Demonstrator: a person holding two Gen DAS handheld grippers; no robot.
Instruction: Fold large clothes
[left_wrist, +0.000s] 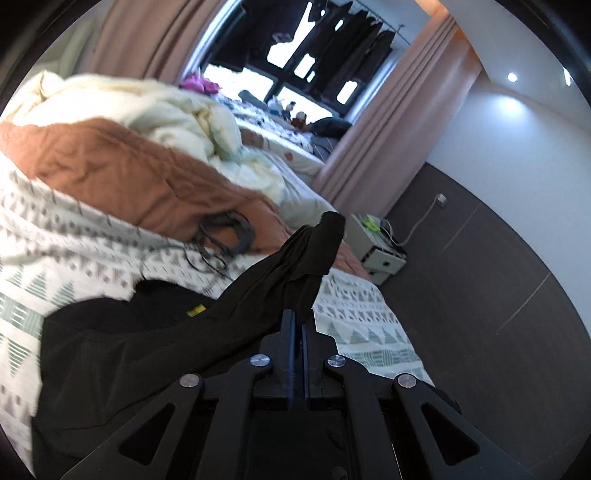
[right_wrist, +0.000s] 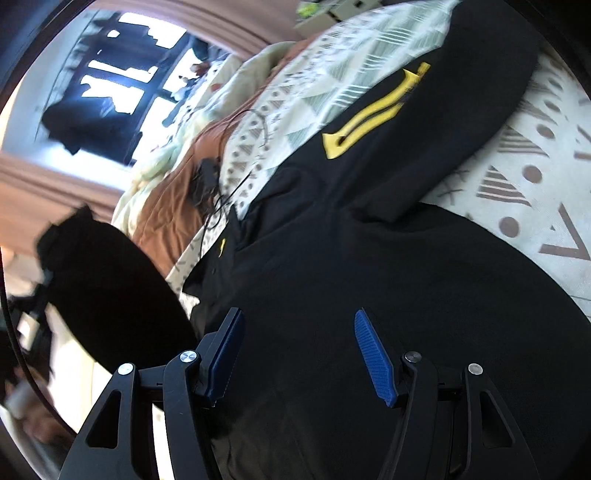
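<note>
Left hand-held gripper (left_wrist: 297, 325): jaws closed tight on a bunched fold of the black shirt (left_wrist: 147, 332), which trails off to 8 o'clock across the bed (left_wrist: 369, 314). Risk: the pinch is narrow and the fabric gathered, so a brisk pull could slip it free or drag the whole garment askew. Right hand-held gripper (right_wrist: 299, 350): jaws parted and empty, poised over the shirt's body; the yellow emblem (right_wrist: 369, 114) lies toward 1 o'clock. Risk: closing here may catch both layers. Further off, thin black cords (left_wrist: 221, 236) at 11 o'clock could snag. No containers holding items are discernible.
</note>
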